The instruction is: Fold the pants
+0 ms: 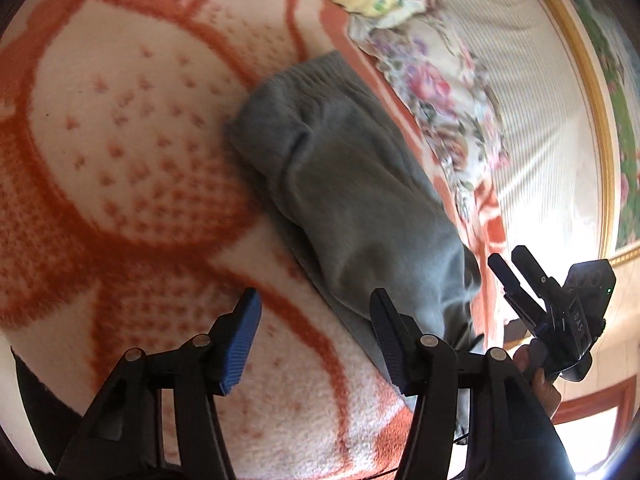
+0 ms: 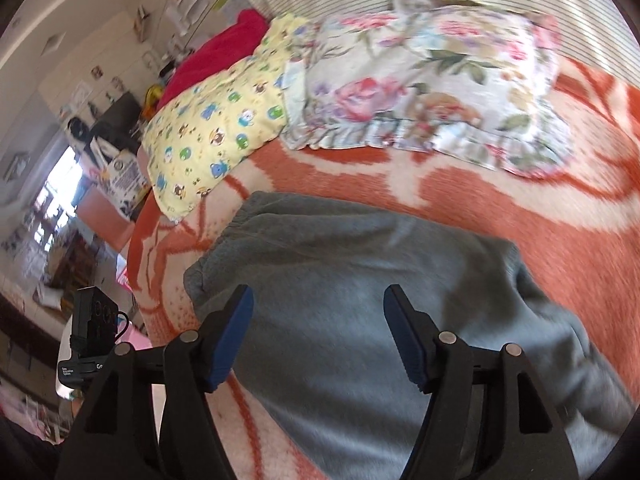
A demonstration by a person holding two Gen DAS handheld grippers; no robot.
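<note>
Grey pants (image 2: 360, 300) folded lengthwise, lying on orange-and-cream blanket (image 1: 120, 140) below floral pillow (image 2: 432, 80). Left gripper (image 1: 316, 332) and right gripper (image 2: 318, 328) both spread, empty, hovering above fabric. Between folds probably; next: pinch leg end, carry toward waistband.

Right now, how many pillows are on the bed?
2: a yellow cartoon pillow on the left and a floral pillow beside it on the right, touching it. More may be hidden.
</note>
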